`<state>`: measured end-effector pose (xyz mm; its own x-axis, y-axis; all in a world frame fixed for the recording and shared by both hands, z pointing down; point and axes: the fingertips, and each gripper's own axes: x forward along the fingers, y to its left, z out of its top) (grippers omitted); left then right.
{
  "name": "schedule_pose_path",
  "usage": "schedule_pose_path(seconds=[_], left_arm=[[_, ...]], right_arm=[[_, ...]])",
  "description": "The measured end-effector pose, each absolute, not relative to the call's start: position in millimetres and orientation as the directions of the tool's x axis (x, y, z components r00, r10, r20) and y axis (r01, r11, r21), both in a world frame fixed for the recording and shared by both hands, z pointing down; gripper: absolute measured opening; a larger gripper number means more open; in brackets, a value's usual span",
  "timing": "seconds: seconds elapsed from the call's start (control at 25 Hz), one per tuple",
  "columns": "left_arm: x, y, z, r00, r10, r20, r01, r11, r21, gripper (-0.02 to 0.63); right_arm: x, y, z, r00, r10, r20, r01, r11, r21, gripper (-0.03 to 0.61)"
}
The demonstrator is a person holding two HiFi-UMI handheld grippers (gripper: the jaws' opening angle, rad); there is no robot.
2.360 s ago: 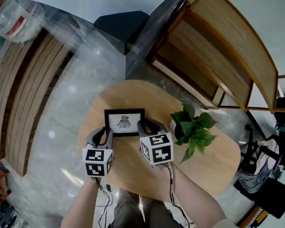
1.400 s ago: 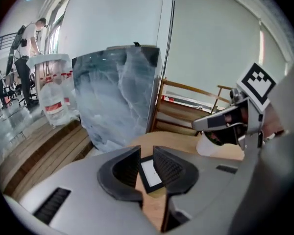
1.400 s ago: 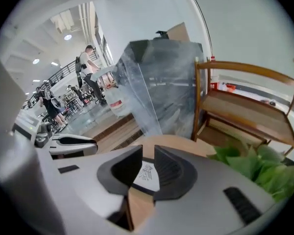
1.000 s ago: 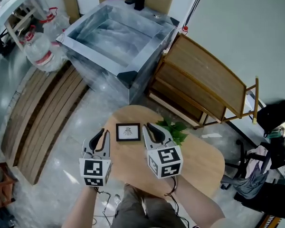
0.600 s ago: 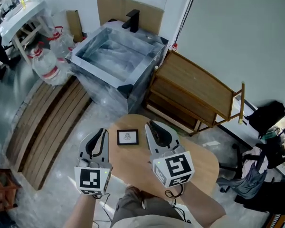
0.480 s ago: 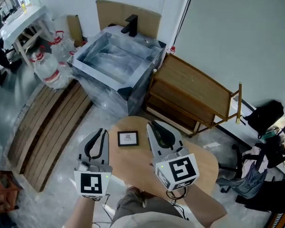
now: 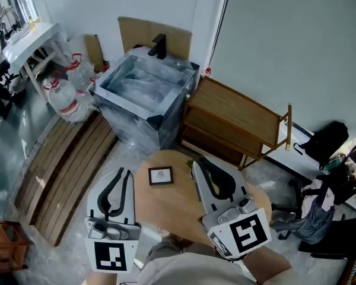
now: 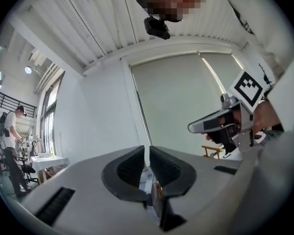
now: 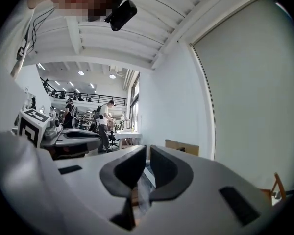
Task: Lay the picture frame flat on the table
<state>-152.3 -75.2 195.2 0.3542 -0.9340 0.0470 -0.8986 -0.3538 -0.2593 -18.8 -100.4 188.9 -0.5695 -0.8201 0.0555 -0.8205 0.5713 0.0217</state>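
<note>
A small black picture frame [image 7: 160, 176] with a white print lies face up on the round wooden table [image 7: 166, 206], far below. Both grippers are held high, near the head camera and well above the table. My left gripper [image 7: 124, 172] is on the left, its tips left of the frame. My right gripper [image 7: 196, 161] is on the right, its tips right of the frame. Each has its pads together with nothing between them, as the left gripper [image 8: 147, 155] and right gripper [image 9: 148, 155] views show; both look out at walls and ceiling.
Beyond the table stand a plastic-wrapped metal basin [image 7: 145, 85] and a wooden rack [image 7: 237, 120]. Water jugs [image 7: 65, 97] and wooden slats [image 7: 59, 165] are at the left. A chair with bags [image 7: 320, 200] is at the right. People stand far off [image 9: 105, 124].
The head and both grippers have risen away from the table, so the frame and table look much smaller. The grippers, once beside the frame, are now high above it.
</note>
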Motion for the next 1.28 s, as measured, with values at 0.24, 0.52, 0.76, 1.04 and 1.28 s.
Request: schedule_pose_path(seconds=[0.24, 0.52, 0.76, 1.04, 1.28], left_arm=[[-139.3, -48.7, 170.5, 0.387, -0.922, -0.003, -0.885, -0.371, -0.282, 0.032], [-131.0, -33.4, 170.0, 0.404, -0.915, 0.002, -0.882, -0.389, -0.267, 0.032], [-129.1, -38.5, 169.6, 0.411, -0.912, 0.003, -0.878, -0.397, -0.269, 0.032], [-123.8, -42.5, 168.2, 0.415, -0.91, 0.0, -0.875, -0.399, -0.274, 0.032], [-122.8, -46.7, 169.5, 0.416, -0.909, 0.007, -0.873, -0.402, -0.275, 0.032]], right_arm=[[-18.9, -67.6, 162.2, -0.586, -0.81, 0.036, -0.807, 0.587, 0.066, 0.015], [-20.8, -51.5, 144.7, -0.586, -0.811, 0.002, -0.809, 0.585, 0.059, 0.012], [-19.6, -50.5, 149.5, -0.604, -0.797, 0.013, -0.794, 0.603, 0.082, 0.005], [-20.4, -51.1, 148.9, -0.625, -0.781, 0.003, -0.777, 0.622, 0.092, -0.002], [-20.9, -57.4, 145.7, -0.618, -0.786, -0.002, -0.785, 0.617, 0.062, -0.002]])
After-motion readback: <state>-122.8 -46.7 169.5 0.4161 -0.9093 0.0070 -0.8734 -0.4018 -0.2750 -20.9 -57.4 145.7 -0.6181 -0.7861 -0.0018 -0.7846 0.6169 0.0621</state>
